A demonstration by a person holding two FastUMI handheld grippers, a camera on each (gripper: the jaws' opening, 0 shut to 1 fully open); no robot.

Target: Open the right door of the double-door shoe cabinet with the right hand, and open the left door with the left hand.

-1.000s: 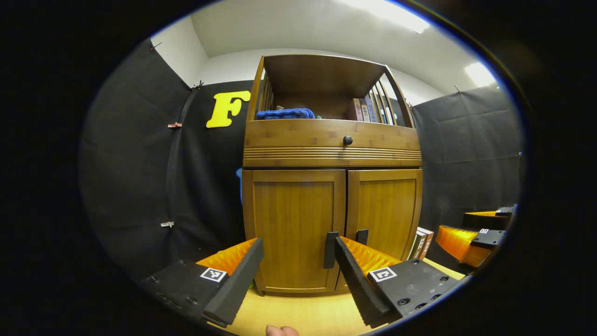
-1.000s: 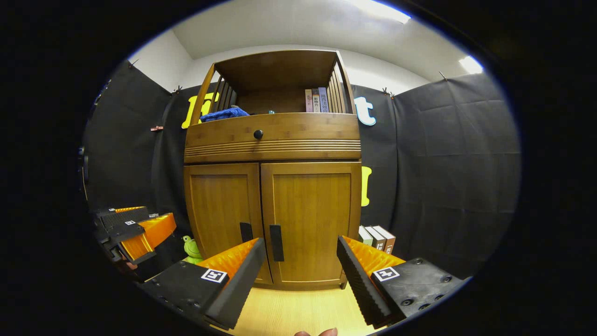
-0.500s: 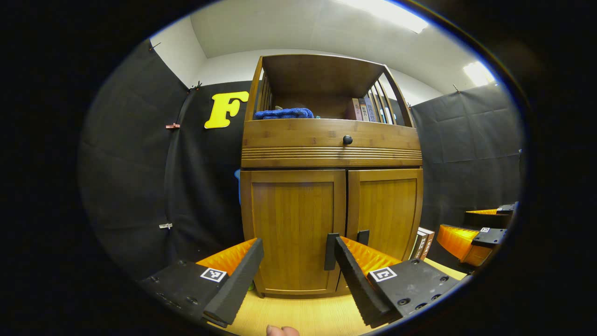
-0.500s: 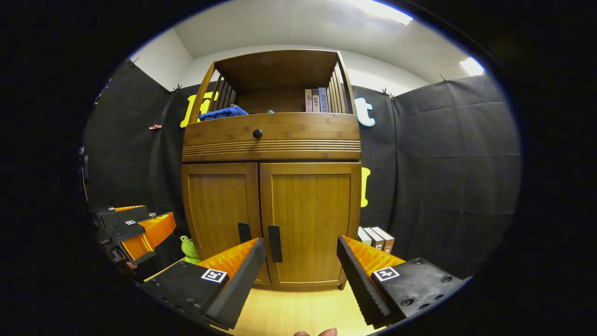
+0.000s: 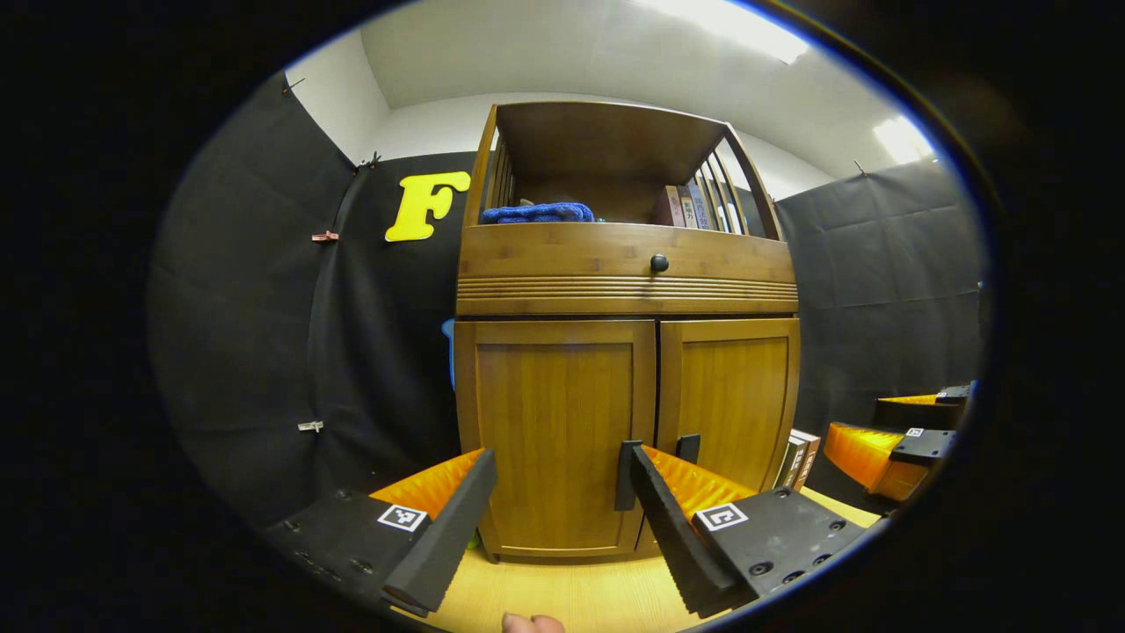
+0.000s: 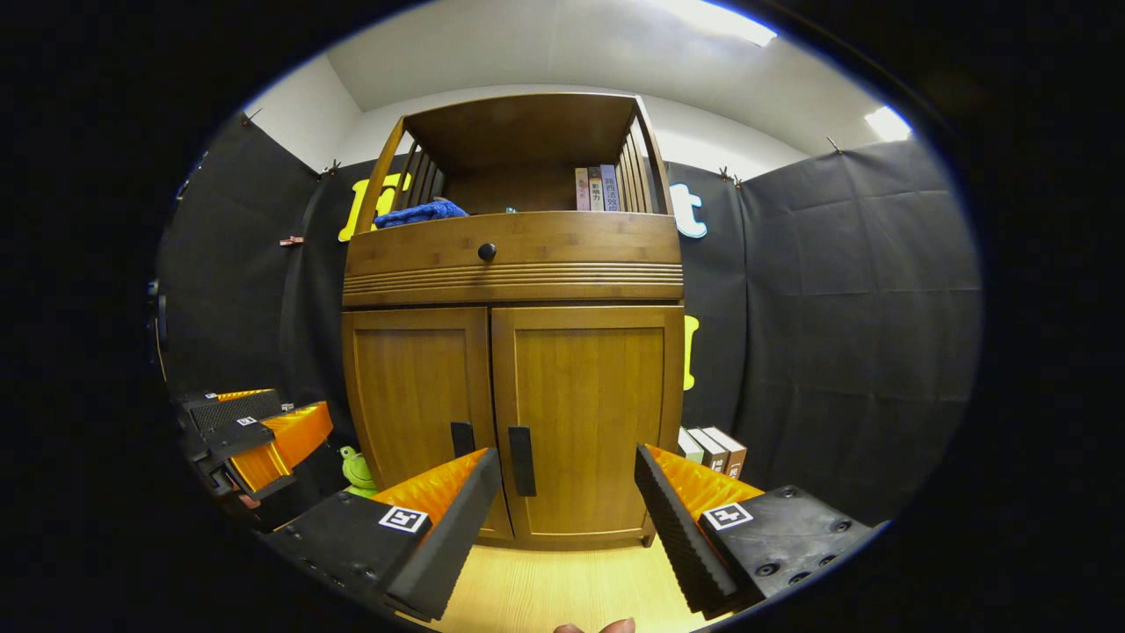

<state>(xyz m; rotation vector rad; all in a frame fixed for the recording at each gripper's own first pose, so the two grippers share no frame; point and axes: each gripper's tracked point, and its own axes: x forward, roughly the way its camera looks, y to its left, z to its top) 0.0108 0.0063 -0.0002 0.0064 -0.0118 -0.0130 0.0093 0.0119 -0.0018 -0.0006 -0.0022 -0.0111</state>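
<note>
The double-door shoe cabinet (image 6: 514, 352) stands on the light wooden counter (image 6: 562, 589) against the booth's black cloth wall, and both of its lower doors are shut flush, so neither half of the task is done. The right gripper (image 6: 567, 519) hangs in front of the right door (image 6: 587, 418) with its jaws spread wide and nothing between them; its view is aimed so that the dark vertical handle of that door (image 6: 521, 461) sits just inside the near finger, which looks like a line-up for closing on it. The left gripper (image 5: 562, 519) faces the left door (image 5: 555, 431) in the same way, jaws wide apart and empty, and that door's handle (image 5: 624, 475) lies right beside the inner edge of one finger, though whether the two touch cannot be told. The handles sit side by side at the centre seam, low on the doors, which is probably why both grippers are held low and close together. In the right gripper view the left gripper shows off to the side near a small green toy frog (image 6: 356, 468). Books (image 6: 712, 448) stand just beside the cabinet's right flank, where the right door would swing outward, so that door should be pulled with some care
</note>
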